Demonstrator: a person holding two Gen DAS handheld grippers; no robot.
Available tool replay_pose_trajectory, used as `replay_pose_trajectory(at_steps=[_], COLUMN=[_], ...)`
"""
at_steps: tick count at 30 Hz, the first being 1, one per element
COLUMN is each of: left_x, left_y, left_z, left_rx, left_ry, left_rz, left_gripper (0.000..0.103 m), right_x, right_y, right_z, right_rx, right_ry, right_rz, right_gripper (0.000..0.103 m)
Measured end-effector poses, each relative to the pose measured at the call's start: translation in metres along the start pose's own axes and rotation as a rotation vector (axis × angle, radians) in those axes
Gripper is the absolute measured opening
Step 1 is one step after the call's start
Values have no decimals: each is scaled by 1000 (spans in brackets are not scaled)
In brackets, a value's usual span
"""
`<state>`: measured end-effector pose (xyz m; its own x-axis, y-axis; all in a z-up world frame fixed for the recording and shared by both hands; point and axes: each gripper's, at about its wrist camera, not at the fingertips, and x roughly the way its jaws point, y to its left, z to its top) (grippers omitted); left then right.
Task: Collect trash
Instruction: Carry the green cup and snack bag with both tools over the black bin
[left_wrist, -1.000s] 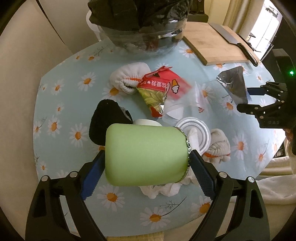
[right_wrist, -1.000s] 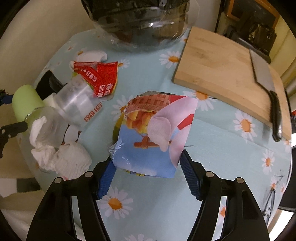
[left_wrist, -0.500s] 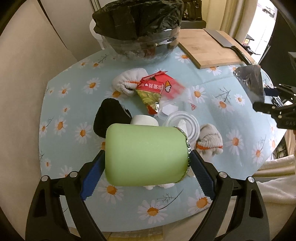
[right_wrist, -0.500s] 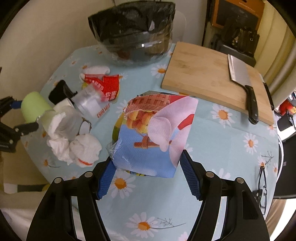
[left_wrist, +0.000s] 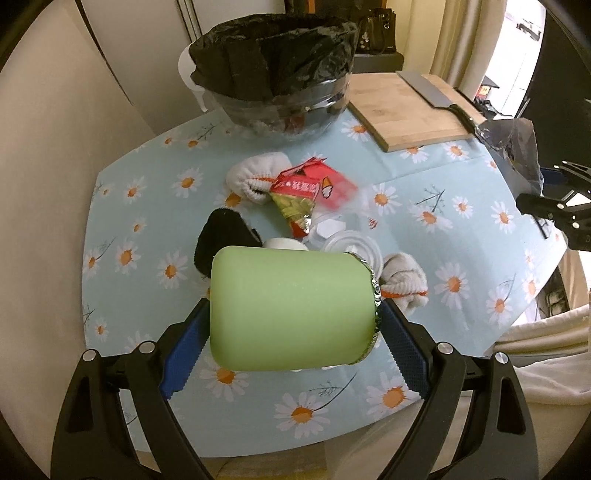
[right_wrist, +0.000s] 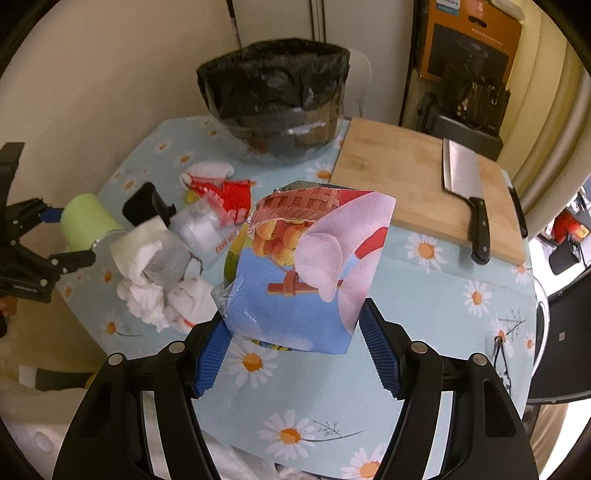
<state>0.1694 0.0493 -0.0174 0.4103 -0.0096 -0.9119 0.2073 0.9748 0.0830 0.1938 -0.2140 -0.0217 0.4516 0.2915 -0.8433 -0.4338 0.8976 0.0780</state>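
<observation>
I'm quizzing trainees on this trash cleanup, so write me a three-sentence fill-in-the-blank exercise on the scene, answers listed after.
1. The left gripper is shut on a light ____ cup.
2. The right gripper holds a colorful snack bag above the ____-patterned tablecloth.
3. The cleaver lies on the wooden ____ board.

Missing words: green; daisy; cutting

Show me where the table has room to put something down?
Bare cloth lies between the cutting board and the table's near edge, right of the snack bag. It's crowded left of that: tissues, plastic cup, red wrapper, black sock.
</observation>
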Motion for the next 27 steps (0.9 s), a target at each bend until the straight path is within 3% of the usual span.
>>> replay_pose_trajectory(at_steps=[7,27], left_x=[-12,-36], left_y=[-1,35], left_z=[21,124], left_rx=[32,145], left_ry=[-21,-131], left_rz=[-38,-13], left_gripper=[88,88], right_x=[-21,-41], right_y=[3,2], right_z=[22,121], right_rx=[-54,-165], right_ry=[-43,-143], right_rz=[-31,-66], right_gripper=[64,64])
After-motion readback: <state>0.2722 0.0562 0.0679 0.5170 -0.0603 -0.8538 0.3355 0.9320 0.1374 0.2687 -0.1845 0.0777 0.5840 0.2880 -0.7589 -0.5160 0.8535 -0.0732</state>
